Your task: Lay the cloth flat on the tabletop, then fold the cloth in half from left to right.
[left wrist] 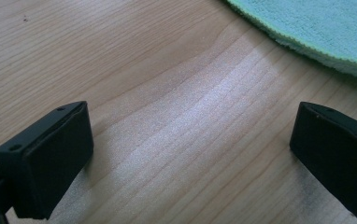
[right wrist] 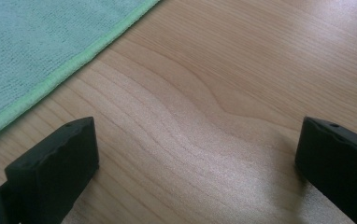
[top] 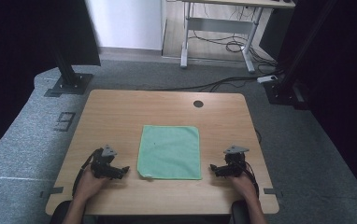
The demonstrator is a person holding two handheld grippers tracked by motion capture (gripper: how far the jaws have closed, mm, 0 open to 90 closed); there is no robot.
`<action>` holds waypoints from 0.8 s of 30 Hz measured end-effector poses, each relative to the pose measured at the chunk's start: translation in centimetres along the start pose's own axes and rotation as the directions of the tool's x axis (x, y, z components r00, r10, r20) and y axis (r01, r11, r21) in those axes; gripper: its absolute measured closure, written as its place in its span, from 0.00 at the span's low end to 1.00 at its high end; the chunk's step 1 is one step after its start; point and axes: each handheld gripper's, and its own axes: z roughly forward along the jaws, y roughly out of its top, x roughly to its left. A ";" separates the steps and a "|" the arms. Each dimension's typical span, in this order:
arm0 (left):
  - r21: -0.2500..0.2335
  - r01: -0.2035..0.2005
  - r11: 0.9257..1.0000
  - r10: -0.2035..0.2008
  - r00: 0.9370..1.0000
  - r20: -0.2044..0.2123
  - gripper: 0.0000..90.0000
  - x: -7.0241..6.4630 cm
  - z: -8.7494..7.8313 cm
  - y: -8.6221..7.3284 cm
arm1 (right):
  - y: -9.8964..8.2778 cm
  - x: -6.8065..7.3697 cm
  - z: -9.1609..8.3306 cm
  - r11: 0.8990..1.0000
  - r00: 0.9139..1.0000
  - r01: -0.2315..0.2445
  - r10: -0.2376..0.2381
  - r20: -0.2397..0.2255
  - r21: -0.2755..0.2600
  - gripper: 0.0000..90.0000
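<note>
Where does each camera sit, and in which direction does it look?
High view: above the person's side, looking forward and down on the table; forearms, left gripper, right gripper.
Left gripper view: on that gripper, facing bare wood; open jaws.
Right gripper view: on that gripper, facing wood; open jaws.
Shared: all three show the green cloth.
</note>
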 end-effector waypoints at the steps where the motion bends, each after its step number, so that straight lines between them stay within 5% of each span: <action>1: 0.000 0.000 1.000 0.000 1.000 0.000 0.00 0.0 0.0 0.0 | 0.0 0.0 0.0 1.000 1.000 0.001 -0.001 0.000 0.000 0.00; 24: -0.001 0.011 1.000 -0.011 1.000 -0.010 0.00 0.0 0.1 0.2 | 0.0 0.0 0.0 1.000 1.000 0.003 -0.003 -0.002 0.000 0.00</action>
